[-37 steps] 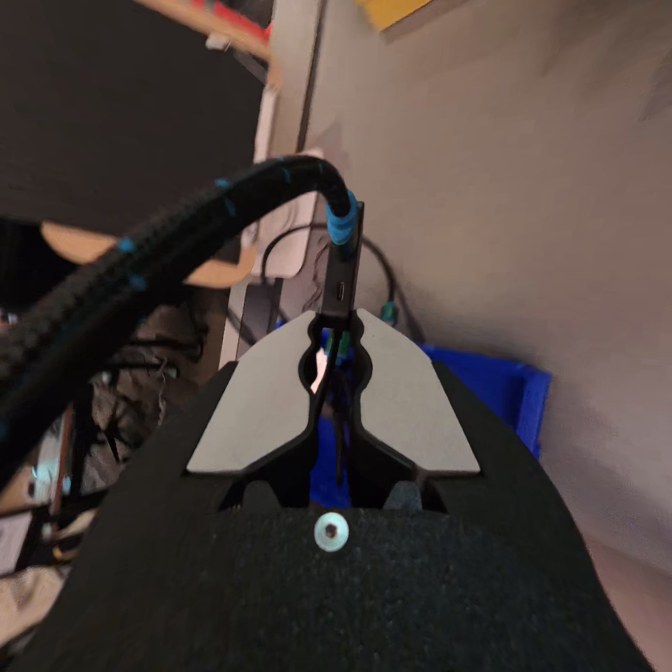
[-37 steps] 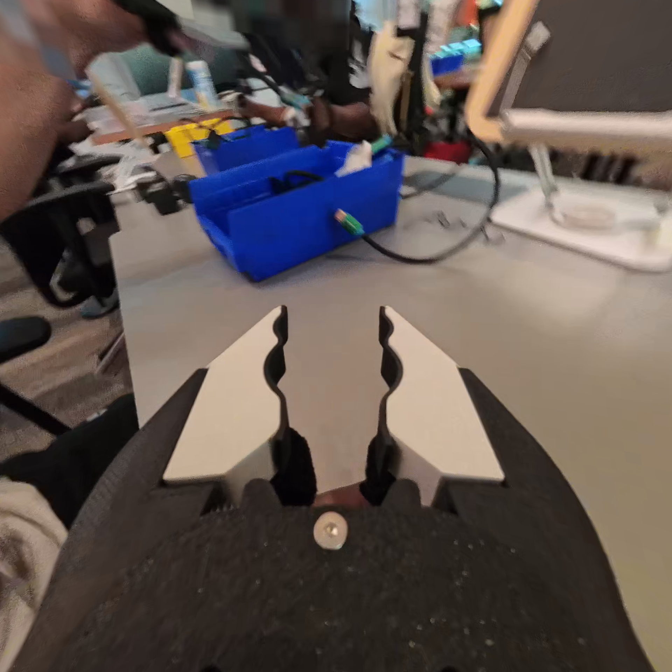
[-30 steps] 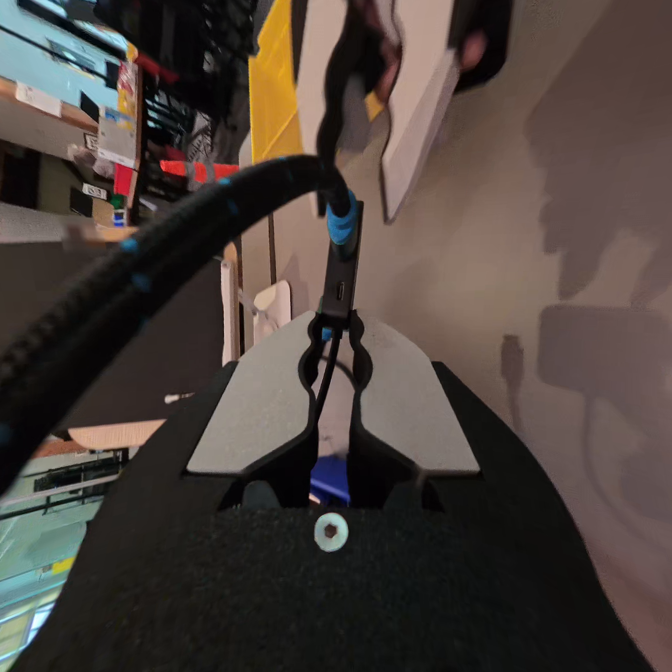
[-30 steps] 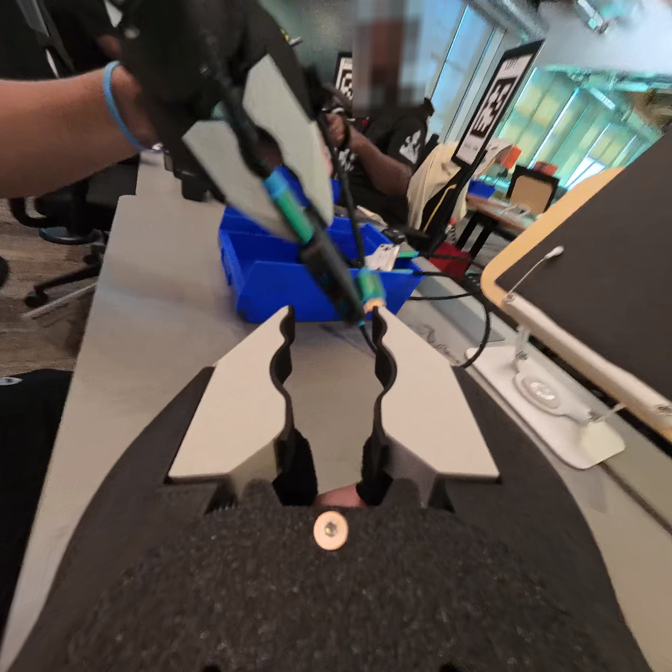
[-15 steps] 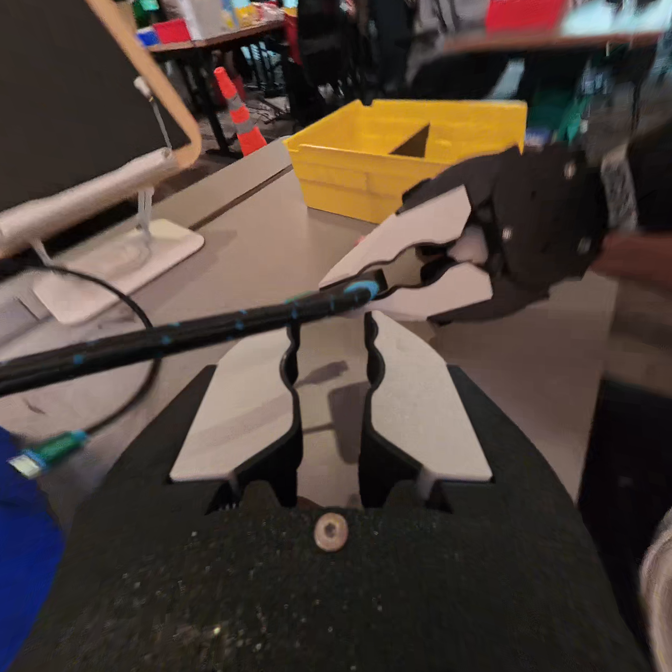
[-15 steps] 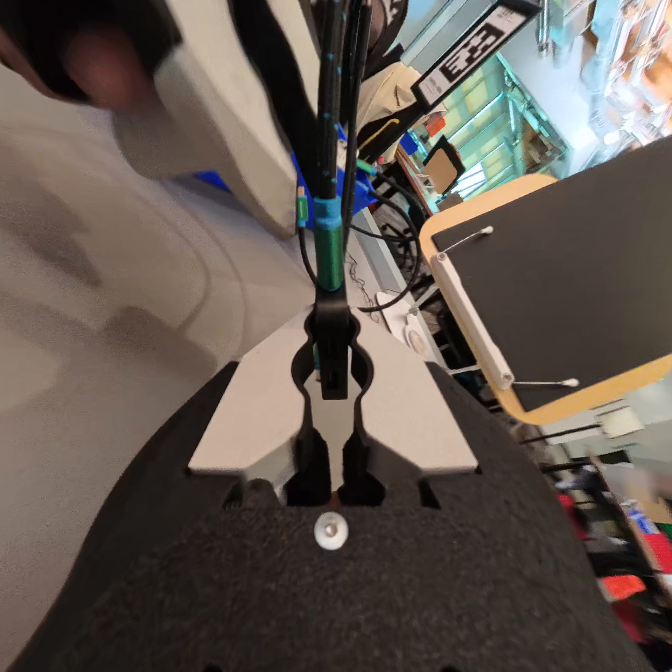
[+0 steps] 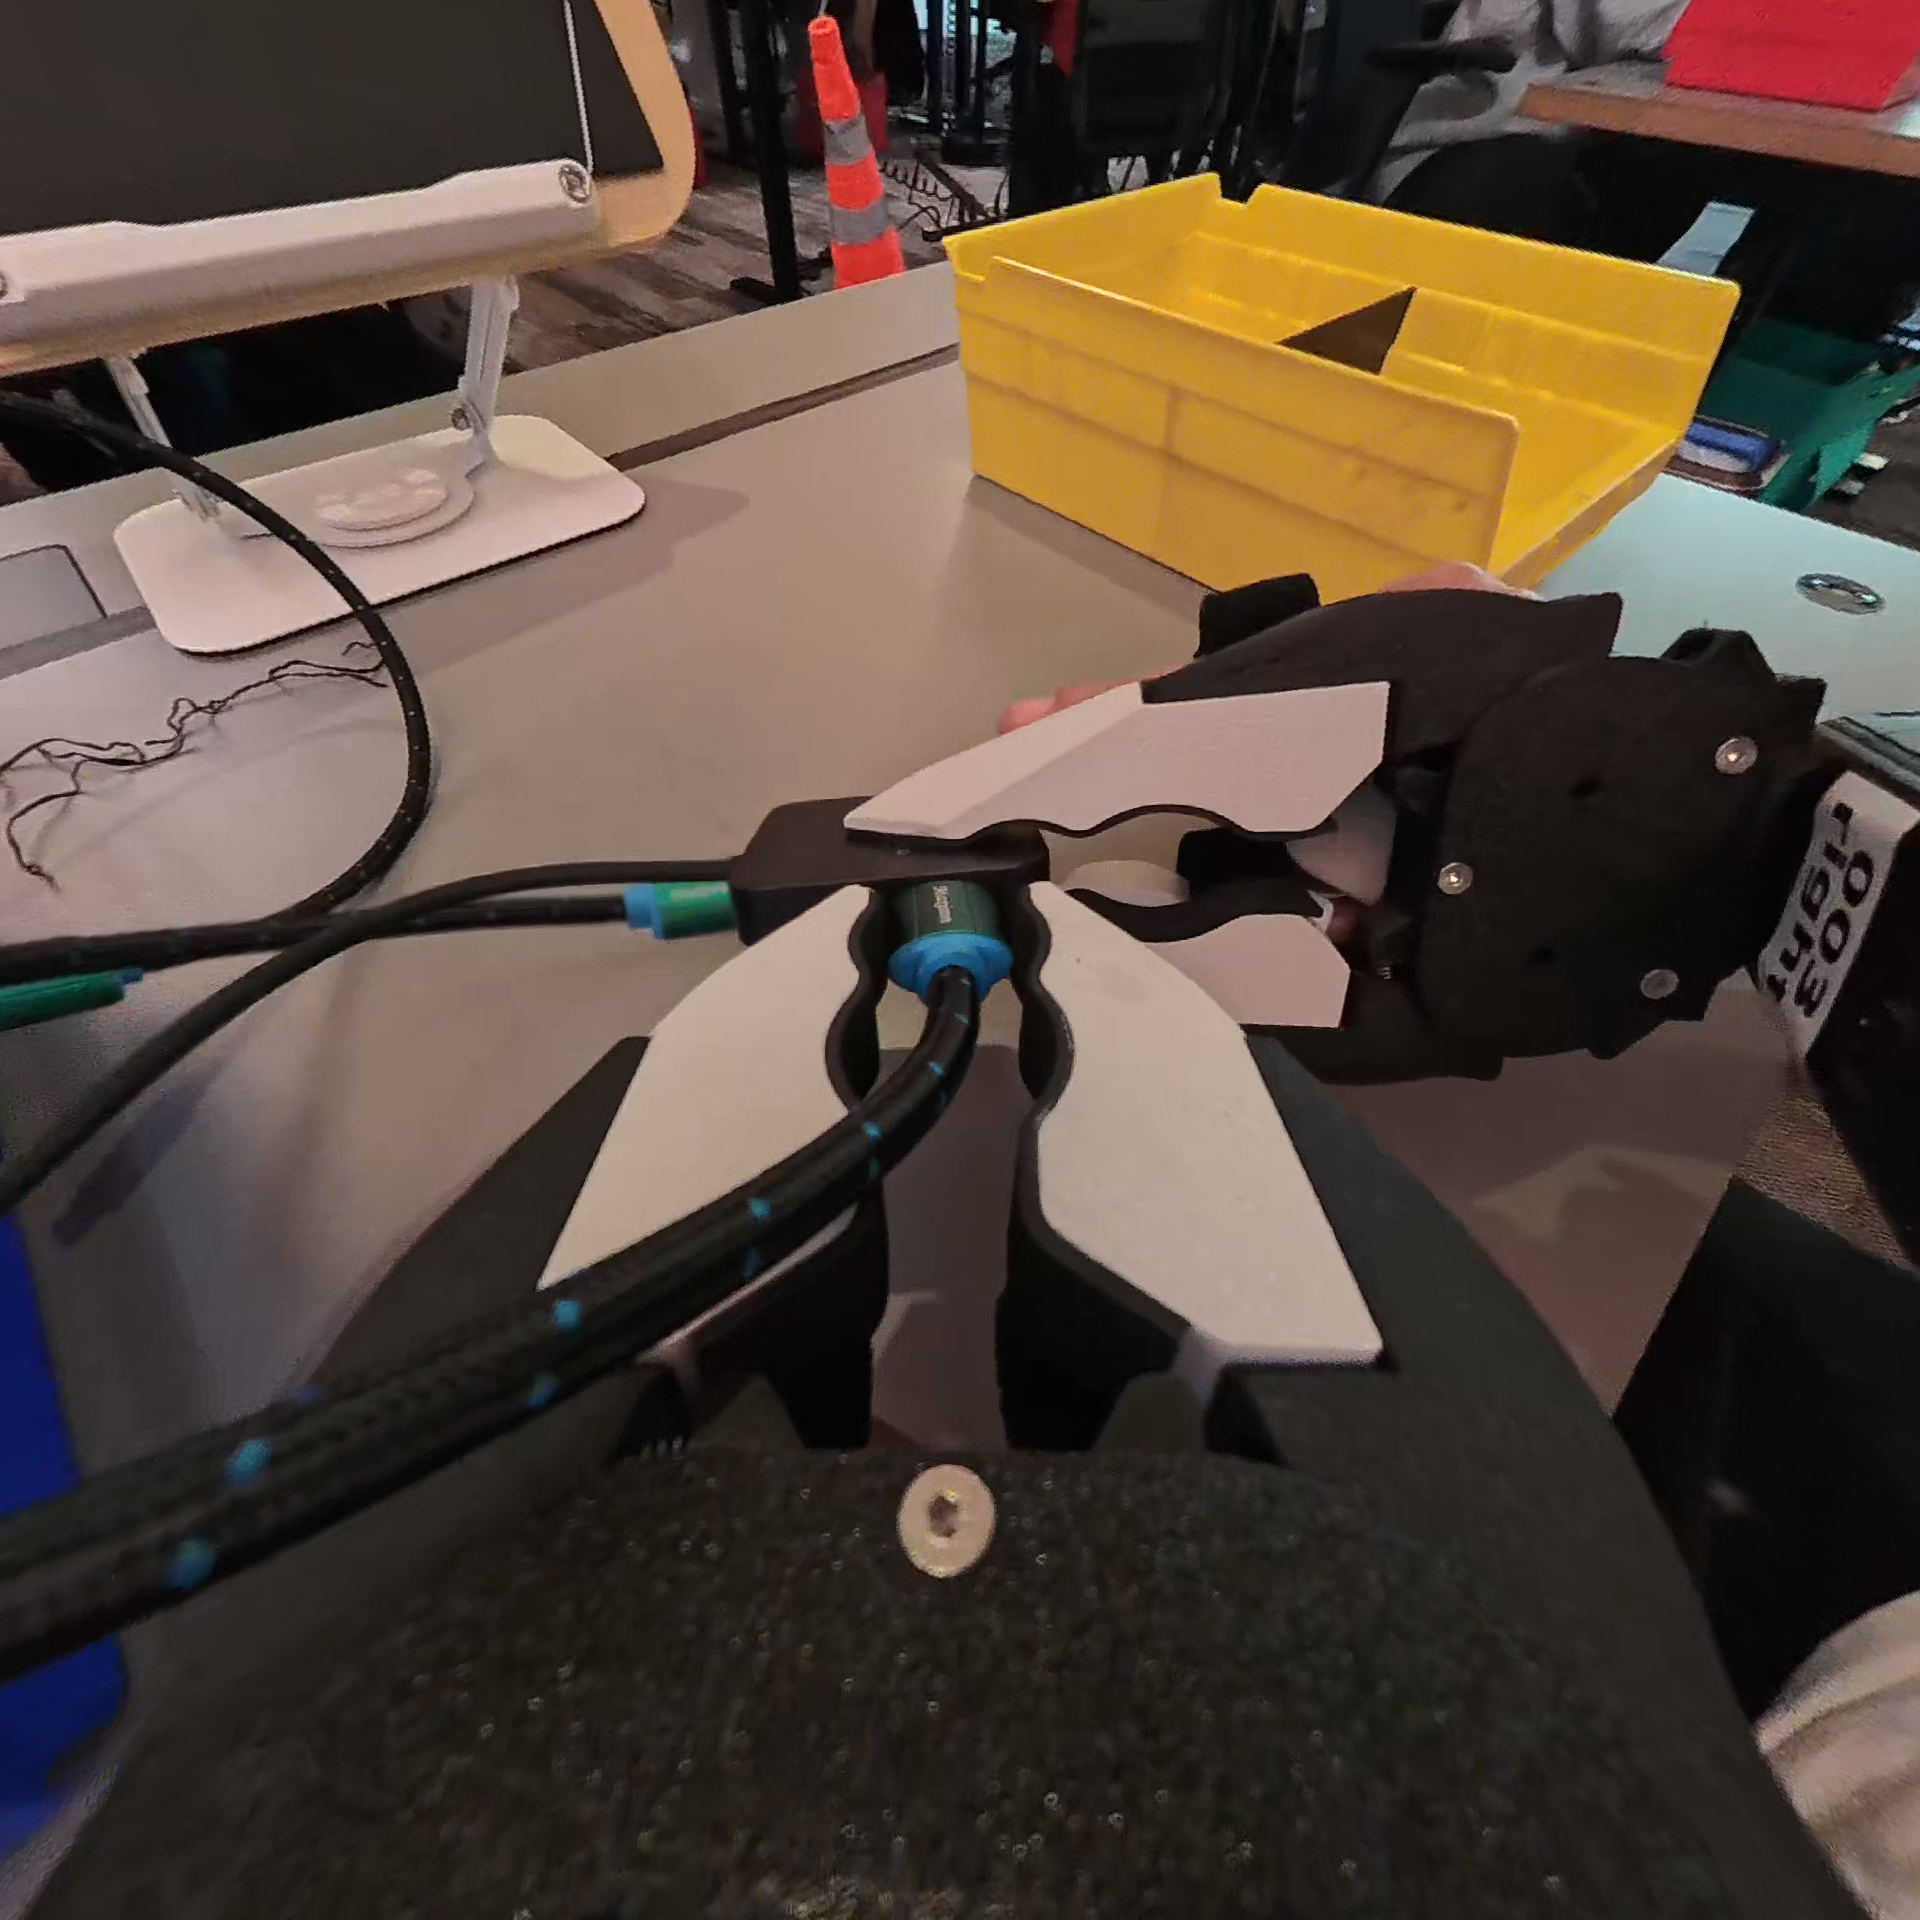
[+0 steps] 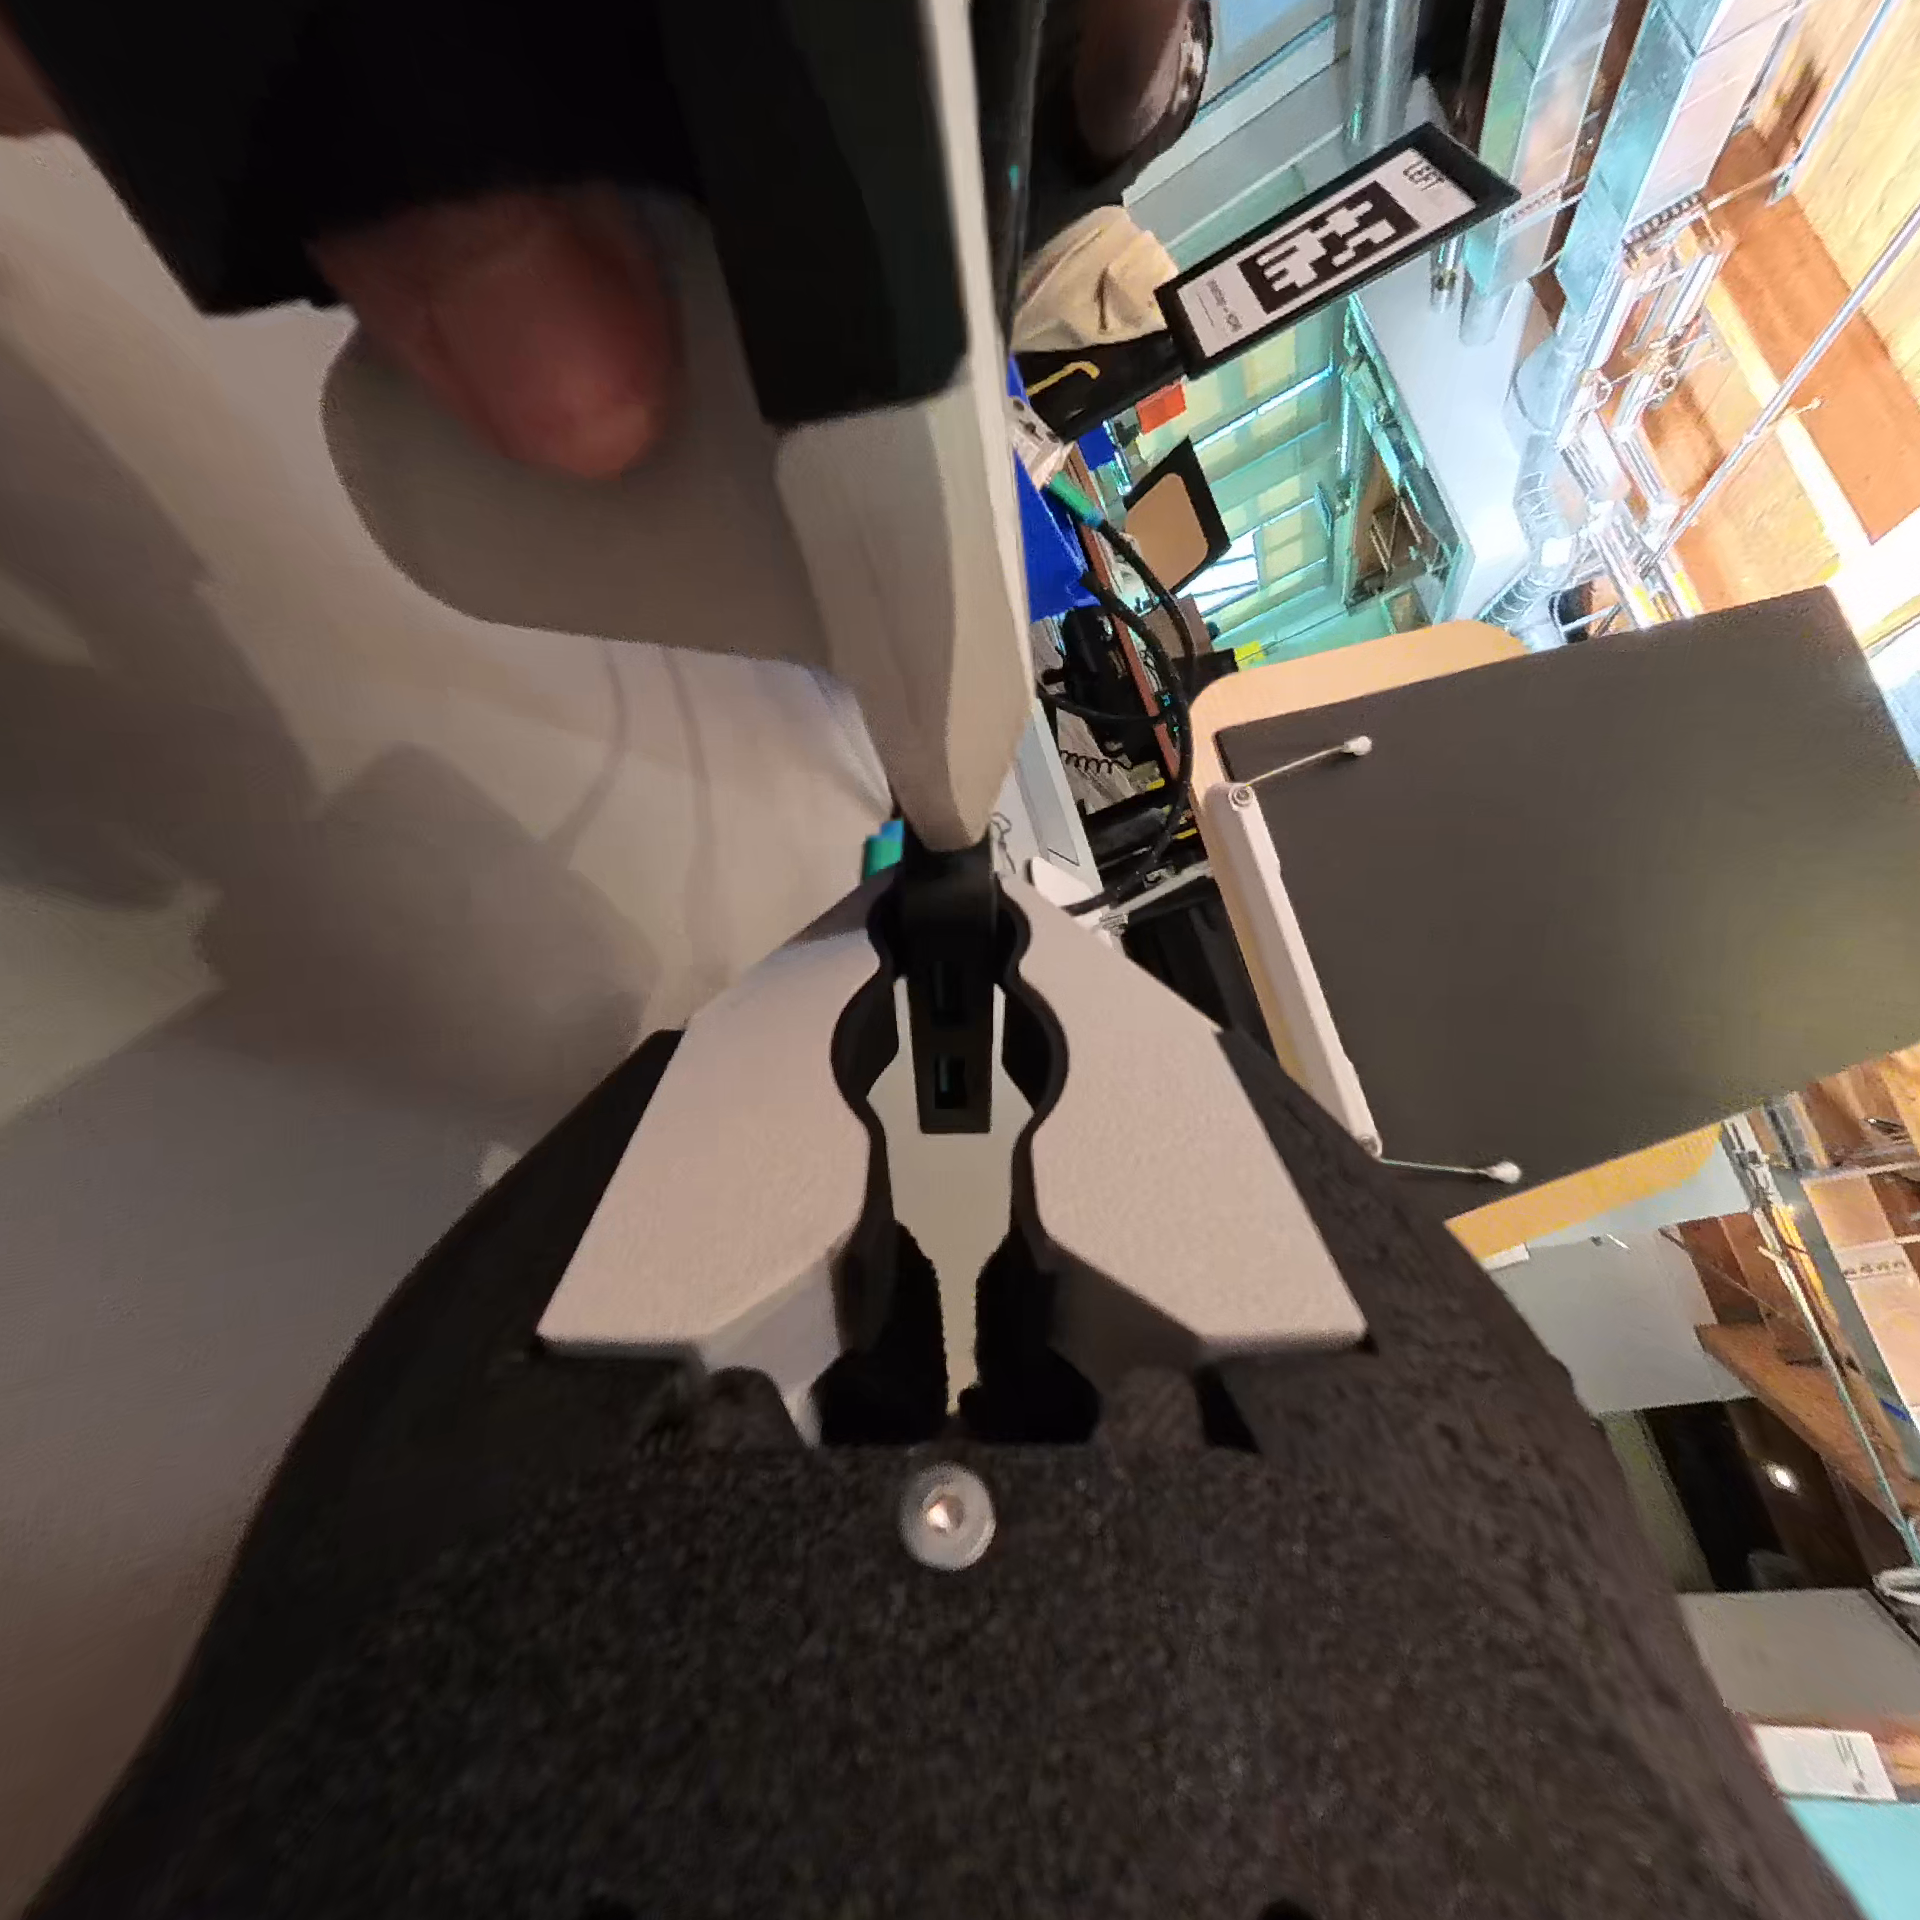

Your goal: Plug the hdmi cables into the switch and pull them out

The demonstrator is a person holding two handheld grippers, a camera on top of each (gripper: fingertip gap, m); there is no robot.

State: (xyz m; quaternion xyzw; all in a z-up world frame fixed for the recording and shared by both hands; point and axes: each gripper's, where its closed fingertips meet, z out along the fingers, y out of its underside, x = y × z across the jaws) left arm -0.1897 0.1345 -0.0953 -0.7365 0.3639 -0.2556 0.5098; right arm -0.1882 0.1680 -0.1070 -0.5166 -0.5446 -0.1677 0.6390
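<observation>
Two pairs of jaws meet at one small black switch (image 7: 821, 857), held above the grey table (image 7: 644, 665). Those of the left gripper (image 7: 943, 940) are closed on the green-and-blue connector (image 7: 940, 930) of a thick braided black hdmi cable (image 7: 582, 1320), whose far end sits against the near side of the switch; how deep it is seated cannot be told. The cable runs back over the left finger (image 7: 727, 1101) and out the lower left. The right gripper (image 7: 1049, 868), coming in from the right side, has its jaws pressed on the switch from above and below. In the right wrist view the same right gripper (image 8: 945, 1029) pinches the switch (image 8: 948, 1049) edge-on, two small ports facing the camera, with a pale finger of the left gripper (image 8: 935, 665) just beyond it.

A second, thinner cable (image 7: 436, 914) with a green plug (image 7: 681, 909) enters the switch's left end. Another black cable (image 7: 405, 727) loops across the table toward the white stand (image 7: 343, 530) of a dark screen (image 7: 260, 94). Behind the grippers stands a yellow bin (image 7: 1247, 416), and farther back an orange traffic cone (image 7: 847, 156). A blue bin (image 7: 31, 1455) edges in at lower left.
</observation>
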